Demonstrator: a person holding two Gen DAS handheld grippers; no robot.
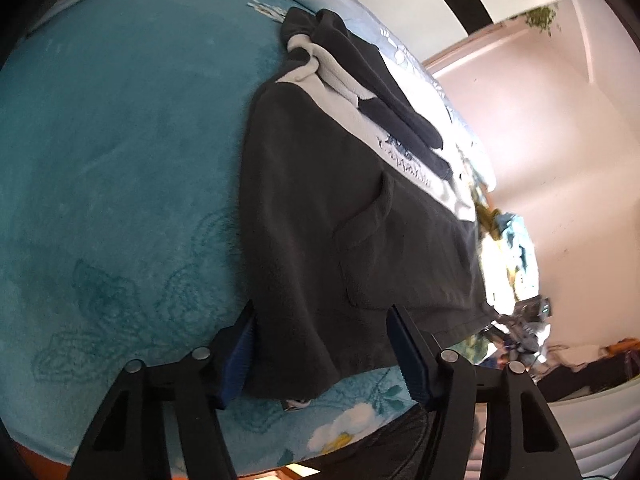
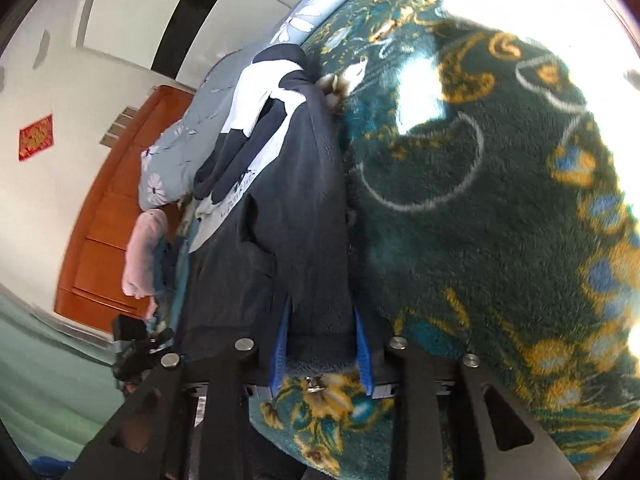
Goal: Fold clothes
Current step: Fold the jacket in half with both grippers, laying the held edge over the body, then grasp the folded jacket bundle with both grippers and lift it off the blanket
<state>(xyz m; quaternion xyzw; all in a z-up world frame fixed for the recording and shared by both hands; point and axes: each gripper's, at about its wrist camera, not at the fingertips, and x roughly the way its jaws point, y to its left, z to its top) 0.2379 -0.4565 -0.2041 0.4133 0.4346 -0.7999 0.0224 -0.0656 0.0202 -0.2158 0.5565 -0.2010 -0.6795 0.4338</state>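
Note:
A dark grey fleece garment [image 1: 340, 200] with a white chest band and lettering [image 1: 404, 156] lies flat on a teal blanket [image 1: 120, 160], sleeves bunched at its far end. My left gripper [image 1: 324, 354] straddles the near hem corner. The cloth lies between the blue pads [image 1: 240, 352], with a gap left on the right side. In the right wrist view the same garment [image 2: 296, 184] runs away from me over a dark green floral blanket [image 2: 480, 220]. My right gripper [image 2: 320, 348] is shut on the hem, with fleece filling the space between both pads [image 2: 362, 352].
A grey flowered pillow [image 2: 176, 148] and a pink rolled cloth [image 2: 142, 256] lie beyond the garment's far side. An orange wooden headboard [image 2: 108, 220] stands behind them. The bed's edge [image 1: 360, 444] runs just below my left gripper.

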